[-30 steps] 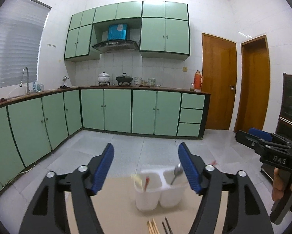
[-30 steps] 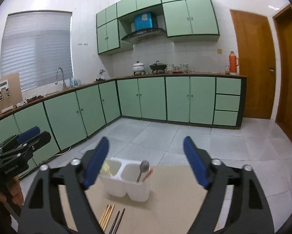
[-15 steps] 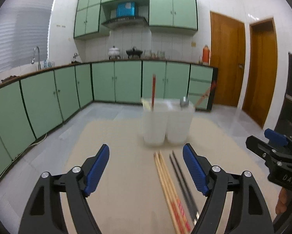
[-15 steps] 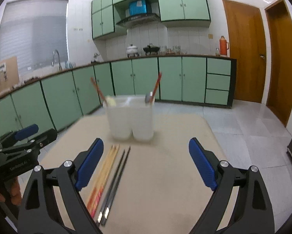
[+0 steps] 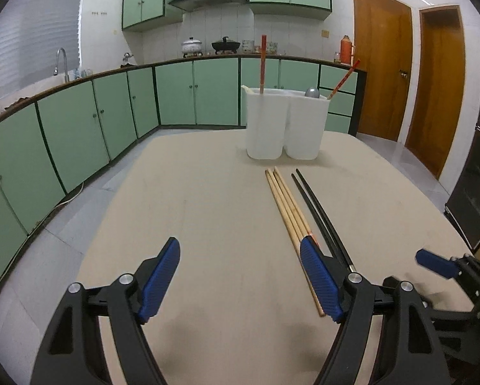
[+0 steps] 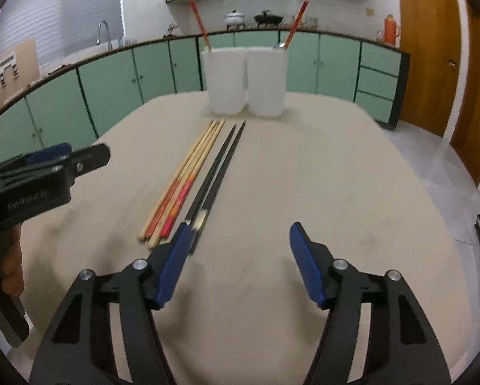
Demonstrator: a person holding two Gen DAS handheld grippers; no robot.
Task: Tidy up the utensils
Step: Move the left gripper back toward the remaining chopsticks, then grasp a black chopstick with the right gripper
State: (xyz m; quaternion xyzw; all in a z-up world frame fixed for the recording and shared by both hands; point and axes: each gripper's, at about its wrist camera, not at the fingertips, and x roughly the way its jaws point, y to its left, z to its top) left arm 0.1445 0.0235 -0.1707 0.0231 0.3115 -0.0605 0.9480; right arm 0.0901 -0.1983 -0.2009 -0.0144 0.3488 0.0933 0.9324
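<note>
A white two-compartment holder (image 5: 285,125) (image 6: 244,80) stands at the far side of the beige table (image 5: 208,224) (image 6: 320,176). Red-ended chopsticks and a spoon stick out of it. Three wooden chopsticks (image 5: 288,208) (image 6: 188,170) and two black chopsticks (image 5: 317,208) (image 6: 217,166) lie side by side in front of the holder. My left gripper (image 5: 240,276) hovers open, low over the table, left of the wooden chopsticks. My right gripper (image 6: 236,256) is right of the black chopsticks; its jaws are closing with nothing between them.
Green kitchen cabinets (image 5: 79,128) line the walls behind the table, with a sink and pots on the counter. Two wooden doors (image 5: 410,80) stand at the right. A dark cabinet (image 5: 477,166) is beside the table's right edge.
Both grippers have come down toward the table, so the holder and chopsticks now look closer and higher. The right gripper's jaws have narrowed.
</note>
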